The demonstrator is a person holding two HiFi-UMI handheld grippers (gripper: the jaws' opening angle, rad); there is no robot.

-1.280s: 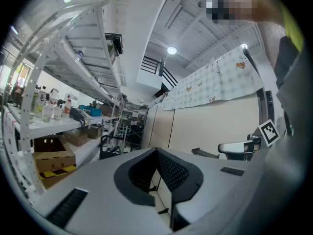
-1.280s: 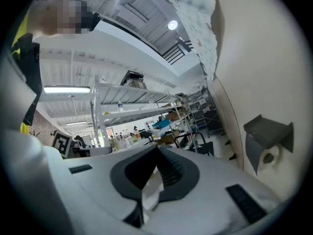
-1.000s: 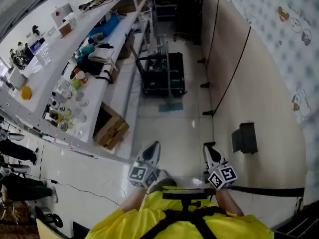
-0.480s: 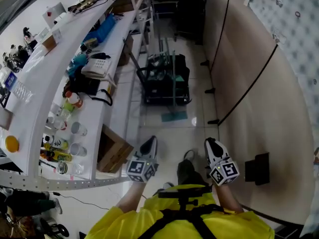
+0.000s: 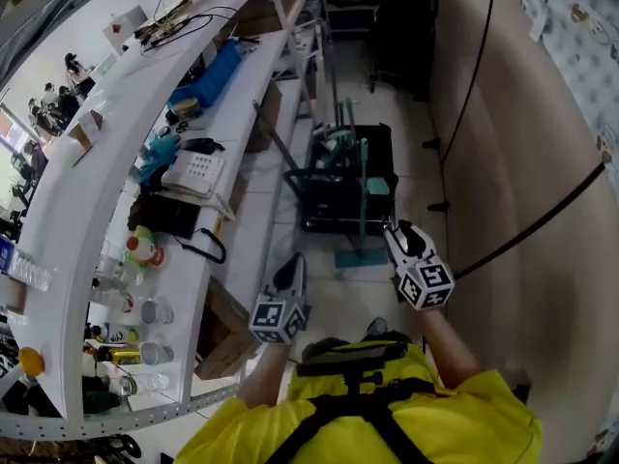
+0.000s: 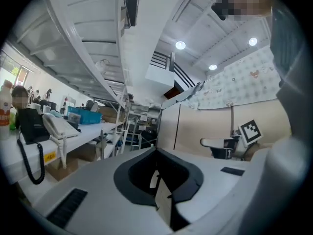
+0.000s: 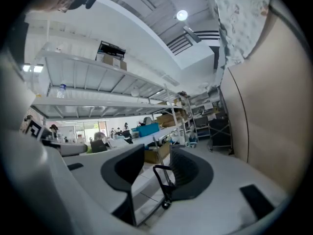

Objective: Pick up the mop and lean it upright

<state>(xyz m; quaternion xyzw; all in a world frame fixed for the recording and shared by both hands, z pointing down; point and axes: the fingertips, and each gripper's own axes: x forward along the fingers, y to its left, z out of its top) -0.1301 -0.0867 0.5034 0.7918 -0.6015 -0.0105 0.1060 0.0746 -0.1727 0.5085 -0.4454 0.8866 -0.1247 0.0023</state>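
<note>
The mop stands in the head view with its teal flat head (image 5: 359, 257) on the floor and its thin handle (image 5: 364, 187) leaning up against a black cart (image 5: 329, 177). My right gripper (image 5: 398, 234) is raised just right of the mop head, apart from it; its jaws are opening with nothing between them. In the right gripper view the right gripper (image 7: 154, 169) shows only the distant cart frame (image 7: 164, 185) through its gap. My left gripper (image 5: 292, 267) hangs lower left, shut and empty, and in the left gripper view the left gripper (image 6: 157, 174) has its jaws together.
A long white workbench (image 5: 116, 191) with a phone, bottles and boxes runs along the left. A cardboard box (image 5: 221, 332) sits under it. A beige partition wall (image 5: 522, 172) with a black cable closes the right side. Shelving stands behind the cart.
My right gripper has lifted and moved forward to beside the mop head. The view has swung forward along the aisle. The left gripper stays low at the left.
</note>
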